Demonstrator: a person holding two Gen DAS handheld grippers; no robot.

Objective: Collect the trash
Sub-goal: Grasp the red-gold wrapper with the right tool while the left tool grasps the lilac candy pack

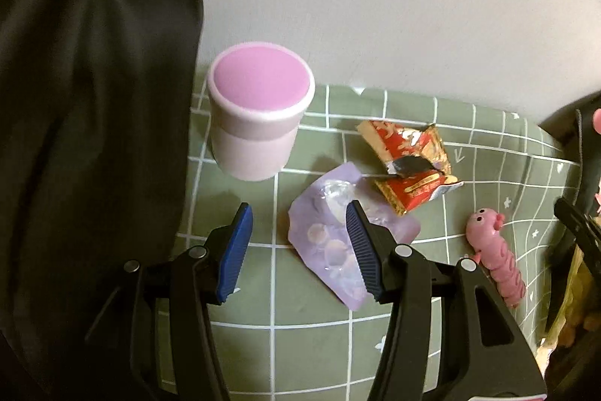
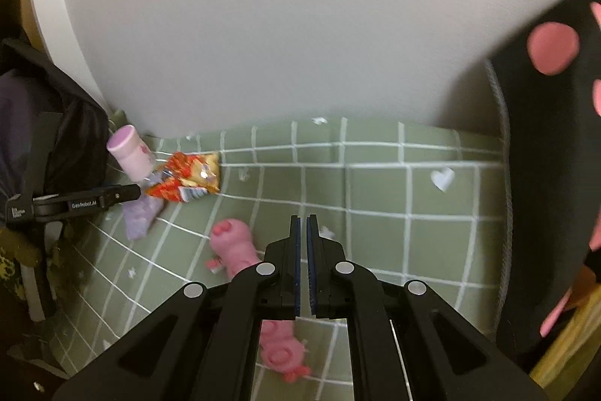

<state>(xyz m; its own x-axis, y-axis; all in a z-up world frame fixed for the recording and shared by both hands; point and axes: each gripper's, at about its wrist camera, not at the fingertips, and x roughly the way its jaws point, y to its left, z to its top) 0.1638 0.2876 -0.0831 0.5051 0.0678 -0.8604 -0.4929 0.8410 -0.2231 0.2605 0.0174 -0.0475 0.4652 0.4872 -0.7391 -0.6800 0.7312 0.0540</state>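
- The bench (image 1: 300, 337) is covered by a green cloth with a white grid; a pale wall runs along its far edge.
- The left hand-held gripper (image 1: 298, 217) hangs over the cloth with its blue-padded jaws apart and nothing clamped between them.
- A crumpled purple wrapper (image 1: 330, 243) lies flat on the cloth near the far edge. The left hand-held gripper's right finger (image 1: 360, 250) stands over it in the left wrist view; whether it touches the wrapper I cannot tell.
- A red and gold foil wrapper (image 1: 409, 156), torn open, lies just beyond the purple one, close to the far edge, and the two look to touch or overlap at one corner.
- A pink lidded tub (image 1: 259, 115) stands upright at the far left corner of the bench, beside a dark cloth (image 1: 94, 138) that fills the left of that view.
- A pink toy figure (image 1: 496, 258) lies on its side toward the right of the wrappers and apart from them.
- The right hand-held gripper (image 2: 303, 224) has its jaws together, with only a thin slit between the blue pads and nothing in it. It is above the cloth, with the pink toy partly hidden under its frame.
- In the right wrist view both wrappers and the tub sit far off at the left, by the left hand-held gripper.
- A black fabric with pink spots (image 2: 548, 100) rises past the right edge.
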